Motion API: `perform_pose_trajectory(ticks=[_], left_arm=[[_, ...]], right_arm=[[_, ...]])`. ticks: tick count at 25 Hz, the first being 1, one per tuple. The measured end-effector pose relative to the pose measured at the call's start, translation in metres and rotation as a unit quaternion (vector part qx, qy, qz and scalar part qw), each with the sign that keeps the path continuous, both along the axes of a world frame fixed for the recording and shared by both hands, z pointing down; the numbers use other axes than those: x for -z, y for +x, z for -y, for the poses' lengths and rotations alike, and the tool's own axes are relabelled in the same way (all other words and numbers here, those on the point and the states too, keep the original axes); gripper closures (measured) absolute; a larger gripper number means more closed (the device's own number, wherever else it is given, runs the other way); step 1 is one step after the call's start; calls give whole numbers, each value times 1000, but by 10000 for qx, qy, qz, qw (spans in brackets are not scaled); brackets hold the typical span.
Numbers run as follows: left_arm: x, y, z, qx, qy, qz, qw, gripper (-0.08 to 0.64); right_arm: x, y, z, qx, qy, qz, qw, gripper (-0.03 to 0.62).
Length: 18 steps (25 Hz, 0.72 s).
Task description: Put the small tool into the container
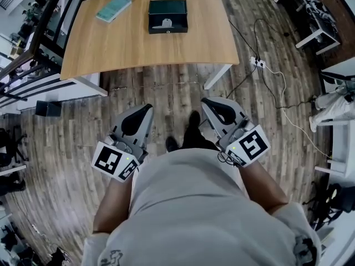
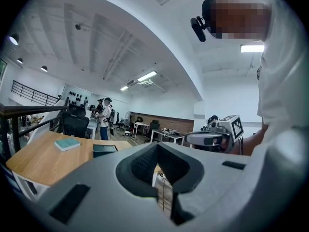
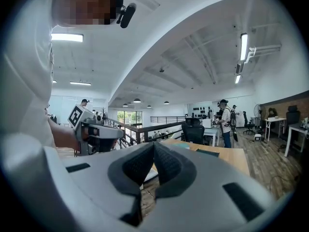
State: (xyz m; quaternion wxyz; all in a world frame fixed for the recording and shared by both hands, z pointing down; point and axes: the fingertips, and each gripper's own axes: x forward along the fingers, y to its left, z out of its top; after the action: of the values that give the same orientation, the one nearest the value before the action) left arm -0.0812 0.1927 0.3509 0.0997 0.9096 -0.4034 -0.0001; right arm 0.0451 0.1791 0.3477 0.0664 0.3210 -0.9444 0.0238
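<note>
A dark green box [image 1: 167, 15] stands on the wooden table [image 1: 133, 49] far ahead of me. A small pale object [image 1: 165, 22] shows at the box's near edge; whether it lies in or on the box I cannot tell. My left gripper [image 1: 145, 109] and right gripper [image 1: 208, 102] hang close to the person's body, over the floor and well short of the table. Both are shut with nothing between their fingers. The left gripper view shows the box [image 2: 105, 150] low on the table [image 2: 38, 163], and the right gripper [image 2: 215, 138] beside it.
A teal book [image 1: 113, 8] lies on the table left of the box. Cables and a power strip [image 1: 258, 63] run across the plank floor to the right. White desks [image 1: 310, 15] stand at the far right, office chairs and people beyond the table.
</note>
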Motion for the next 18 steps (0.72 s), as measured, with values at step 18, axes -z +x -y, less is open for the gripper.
perform_pose_trajectory(ticks=[18], left_arm=[[-3, -1, -3, 15, -18, -56, 10000, 555]], right_arm=[[4, 11, 3, -117, 15, 50, 9999, 586]])
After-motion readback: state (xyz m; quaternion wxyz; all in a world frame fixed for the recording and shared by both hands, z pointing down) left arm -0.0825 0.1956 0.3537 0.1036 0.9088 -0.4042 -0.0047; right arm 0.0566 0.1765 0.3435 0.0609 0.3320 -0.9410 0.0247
